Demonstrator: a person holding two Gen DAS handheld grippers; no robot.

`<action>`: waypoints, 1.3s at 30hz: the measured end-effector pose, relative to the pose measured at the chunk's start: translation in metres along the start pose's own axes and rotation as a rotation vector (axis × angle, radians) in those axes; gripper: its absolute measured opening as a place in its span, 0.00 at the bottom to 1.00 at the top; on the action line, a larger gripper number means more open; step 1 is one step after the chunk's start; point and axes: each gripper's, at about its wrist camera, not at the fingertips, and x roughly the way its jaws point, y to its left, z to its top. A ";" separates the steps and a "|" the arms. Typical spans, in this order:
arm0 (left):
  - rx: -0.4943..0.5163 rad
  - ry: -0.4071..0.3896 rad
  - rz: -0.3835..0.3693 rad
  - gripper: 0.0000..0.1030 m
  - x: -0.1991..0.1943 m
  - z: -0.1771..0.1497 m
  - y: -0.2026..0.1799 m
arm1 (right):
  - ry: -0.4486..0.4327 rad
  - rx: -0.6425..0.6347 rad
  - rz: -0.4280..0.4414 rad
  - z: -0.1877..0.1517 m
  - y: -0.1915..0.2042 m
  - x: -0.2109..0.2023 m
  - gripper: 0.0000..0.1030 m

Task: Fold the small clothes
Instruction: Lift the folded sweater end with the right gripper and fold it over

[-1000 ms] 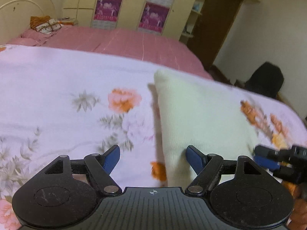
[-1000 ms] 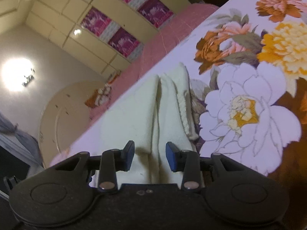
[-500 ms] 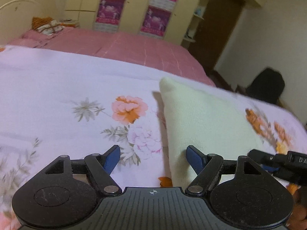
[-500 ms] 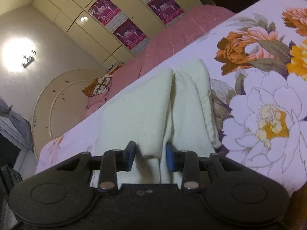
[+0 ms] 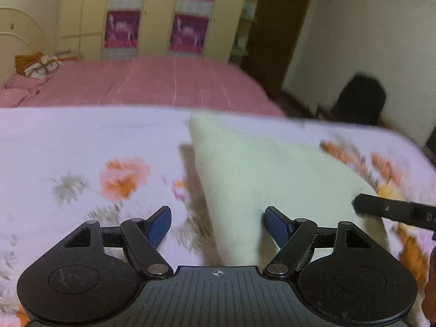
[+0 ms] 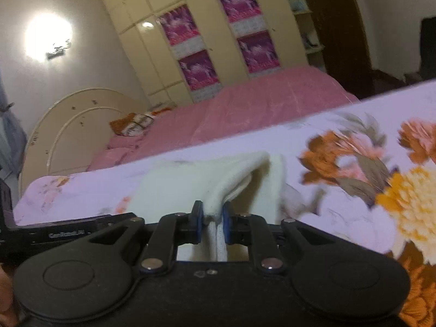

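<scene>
A cream knitted garment (image 5: 272,177) lies on the floral sheet (image 5: 81,150), partly folded over itself. My left gripper (image 5: 218,218) hovers open over the garment's near left edge, which runs between its fingers without touching the pads. In the right wrist view the jaws of my right gripper (image 6: 212,212) are closing on a raised fold of the garment (image 6: 190,182), and the blue pads pinch its hem. The right gripper's black tip (image 5: 395,209) shows at the garment's right side. The left gripper's body (image 6: 68,231) sits at the far left.
The floral sheet (image 6: 354,218) covers the near bed. A pink bed (image 5: 163,81) lies behind it, with a small orange bundle (image 5: 35,65) by the curved headboard (image 6: 68,125). Cream wardrobes (image 5: 158,13) line the back wall. A dark object (image 5: 359,98) stands on the floor at right.
The right jaws have narrowed from loosely around the fold to pinching it, and that view has swung level. The left gripper has shifted so the garment's edge now runs between its fingers.
</scene>
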 end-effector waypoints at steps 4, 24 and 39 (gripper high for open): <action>0.009 0.013 -0.017 0.74 0.004 -0.005 -0.006 | 0.075 0.106 -0.012 -0.016 -0.029 0.020 0.14; -0.126 -0.086 0.005 0.74 0.023 0.025 0.029 | -0.067 -0.017 0.024 0.015 -0.010 0.025 0.09; -0.077 -0.111 -0.034 0.82 0.015 0.032 0.023 | -0.016 0.028 -0.092 -0.011 -0.033 0.026 0.07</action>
